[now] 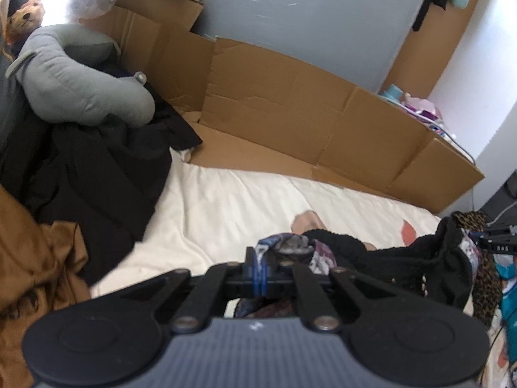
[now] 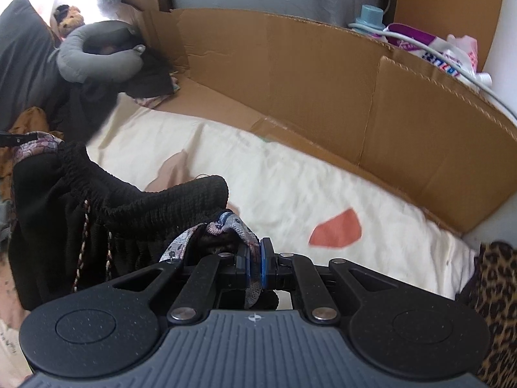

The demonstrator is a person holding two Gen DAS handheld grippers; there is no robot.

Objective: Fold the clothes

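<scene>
Both claws were clamped on one garment: the left gripper (image 1: 262, 273) pinched the patterned hem of the black dress (image 1: 416, 258), and the right gripper (image 2: 254, 266) pinched another patterned edge of it (image 2: 135, 213). Its black smocked part hung slack between them, near and above the cream bedsheet (image 2: 290, 174). Far left lay a grey neck pillow (image 1: 80, 77) on what looked like dark clothing; cardboard (image 1: 290, 97) lined the far wall.

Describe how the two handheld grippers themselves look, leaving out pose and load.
Both match. The left gripper and right gripper have matte black linkage bars with silver pivot pins, blue finger pads, two round black discs, and a ribbed grey body bearing a small white cross mark. No cables, hands or sleeves show.
</scene>
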